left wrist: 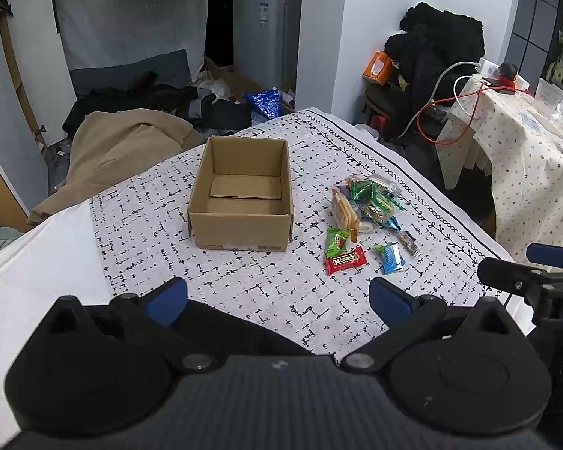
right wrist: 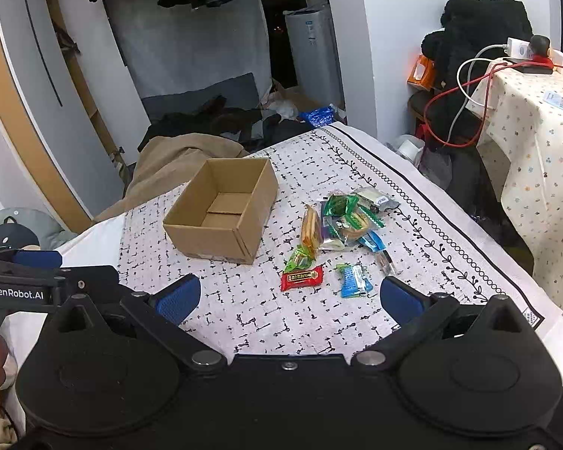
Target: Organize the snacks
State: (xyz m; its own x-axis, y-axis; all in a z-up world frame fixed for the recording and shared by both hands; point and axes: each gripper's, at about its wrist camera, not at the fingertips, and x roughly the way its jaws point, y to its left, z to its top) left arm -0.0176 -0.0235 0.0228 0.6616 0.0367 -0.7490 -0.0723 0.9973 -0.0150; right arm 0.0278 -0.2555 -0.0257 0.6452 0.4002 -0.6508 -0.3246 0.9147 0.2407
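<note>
On patterned cloth (left wrist: 244, 300): cardboard box (left wrist: 240, 202) | crinkly snack packets (left wrist: 364, 213) | both tongs (left wrist: 277, 300) (right wrist: 289, 300) agape, empty

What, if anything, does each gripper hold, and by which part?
Nothing. The left gripper and right gripper both stand open and empty above the cloth; the snack packets lie untouched beside the empty cardboard box.
</note>
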